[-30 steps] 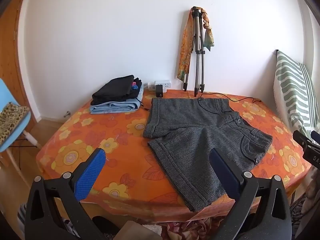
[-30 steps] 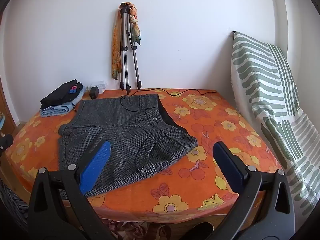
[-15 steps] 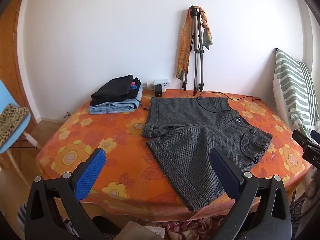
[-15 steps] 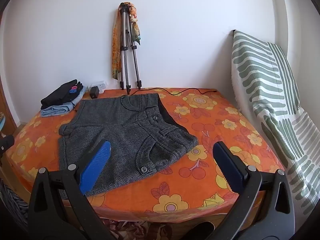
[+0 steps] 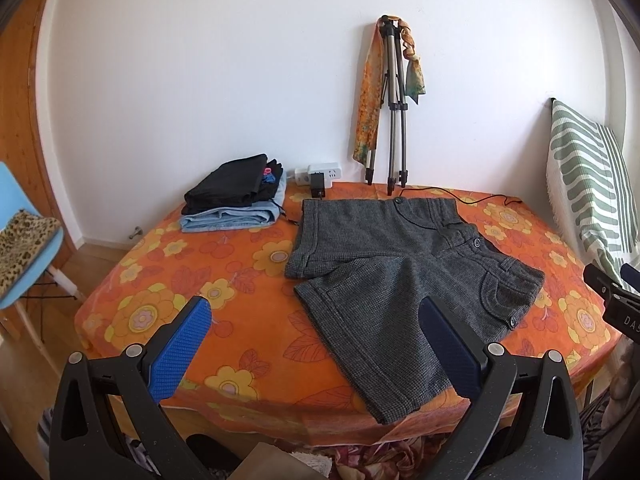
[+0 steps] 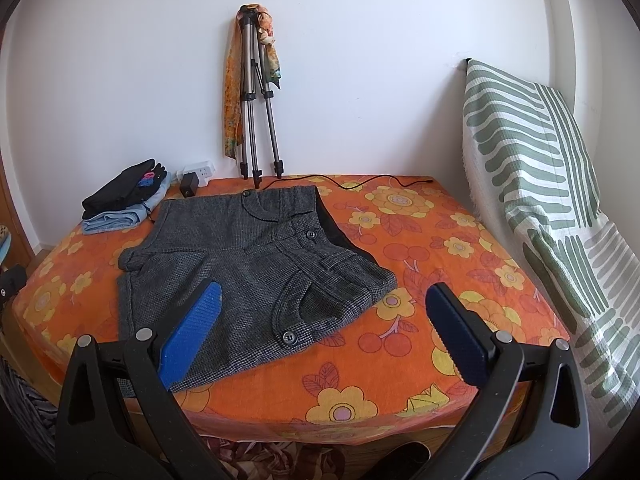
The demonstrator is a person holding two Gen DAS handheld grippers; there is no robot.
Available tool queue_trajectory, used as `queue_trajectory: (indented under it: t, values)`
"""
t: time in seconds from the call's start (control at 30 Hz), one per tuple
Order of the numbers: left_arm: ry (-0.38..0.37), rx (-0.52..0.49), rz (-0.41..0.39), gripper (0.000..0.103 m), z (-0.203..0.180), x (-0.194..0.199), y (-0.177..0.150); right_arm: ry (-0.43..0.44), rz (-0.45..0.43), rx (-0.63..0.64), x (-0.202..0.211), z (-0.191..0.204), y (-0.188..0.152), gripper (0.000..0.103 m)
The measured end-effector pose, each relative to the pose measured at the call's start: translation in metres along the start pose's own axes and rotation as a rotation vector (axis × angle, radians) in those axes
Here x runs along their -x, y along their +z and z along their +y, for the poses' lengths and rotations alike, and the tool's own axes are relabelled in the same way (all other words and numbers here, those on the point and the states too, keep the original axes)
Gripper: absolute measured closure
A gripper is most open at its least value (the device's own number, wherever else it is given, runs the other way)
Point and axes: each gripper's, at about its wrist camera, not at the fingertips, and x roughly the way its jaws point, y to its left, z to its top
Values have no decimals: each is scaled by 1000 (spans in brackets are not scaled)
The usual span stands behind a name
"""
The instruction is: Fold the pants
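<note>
Dark grey tweed shorts (image 5: 404, 268) (image 6: 244, 264) lie spread flat on the orange flowered tablecloth (image 5: 168, 276) (image 6: 440, 248), waistband to the right, two legs pointing left and toward the near edge. My left gripper (image 5: 316, 344) hovers open off the table's near edge, above the near leg's hem, holding nothing. My right gripper (image 6: 320, 328) is open too, near the waistband corner with the buttoned pocket, clear of the cloth. Its black body (image 5: 616, 300) shows at the right edge of the left wrist view.
A stack of folded clothes (image 5: 236, 196) (image 6: 124, 196) sits at the back left beside a white power strip (image 5: 320, 172). A tripod with a scarf (image 5: 392, 104) (image 6: 256, 100) leans on the wall. A striped cushion (image 6: 536, 160) stands right; a blue chair (image 5: 24, 256) left.
Both views drift only slightly; the shorts sit a touch higher in the left wrist view. Both grippers stay open and the shorts have not moved.
</note>
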Motion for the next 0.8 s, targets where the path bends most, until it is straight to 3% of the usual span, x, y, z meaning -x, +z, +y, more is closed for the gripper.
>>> queue_trajectory:
  t: [0.8]
  values:
    - [7, -5, -9, 0, -3, 1, -1, 0, -1, -4, 3, -1, -2, 0]
